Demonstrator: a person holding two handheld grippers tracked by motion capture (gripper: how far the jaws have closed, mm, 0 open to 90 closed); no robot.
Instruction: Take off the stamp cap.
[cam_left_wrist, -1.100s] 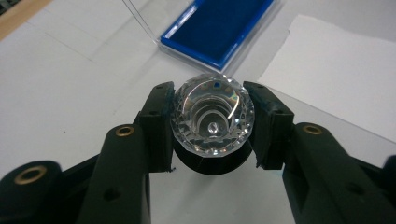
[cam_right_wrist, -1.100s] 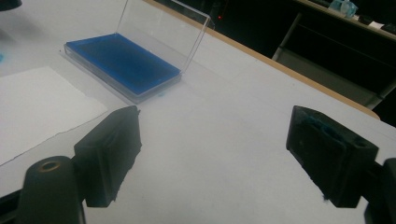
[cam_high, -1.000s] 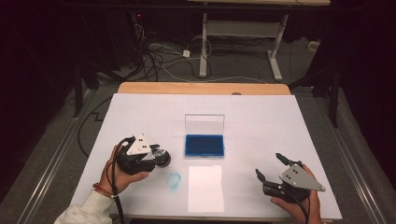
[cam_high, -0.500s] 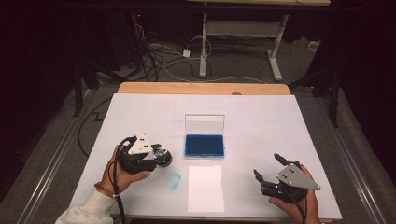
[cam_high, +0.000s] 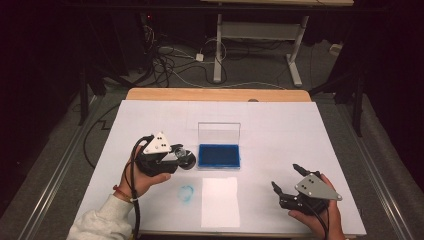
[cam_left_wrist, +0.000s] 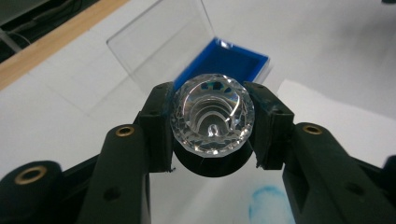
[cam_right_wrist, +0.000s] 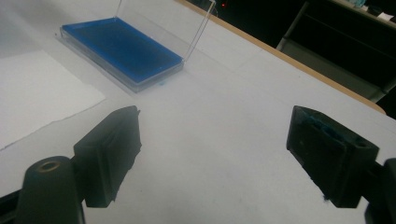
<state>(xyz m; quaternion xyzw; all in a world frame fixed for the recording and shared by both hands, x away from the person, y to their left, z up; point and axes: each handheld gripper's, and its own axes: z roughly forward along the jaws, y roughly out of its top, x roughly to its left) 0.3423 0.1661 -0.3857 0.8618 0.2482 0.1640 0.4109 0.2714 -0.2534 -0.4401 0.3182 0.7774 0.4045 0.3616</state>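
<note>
While lid-up, blue ink pad case (cam_high: 218, 155) beside clamped crystal stamp (cam_left_wrist: 213, 115).

ink pad (cam_high: 218, 155) behind paper sheet (cam_high: 220, 201), on table (cam_high: 310, 135)

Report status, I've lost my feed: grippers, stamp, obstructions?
Left gripper shut on clear faceted stamp, beside open blue ink pad. Right gripper open, empty. Nothing between.

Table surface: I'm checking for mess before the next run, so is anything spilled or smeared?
Yes. A blue ink smudge sits on the bare white table, left of the paper sheet, off the paper. The right gripper has blue stains on one of its fingers. The ink pad lies open.
</note>
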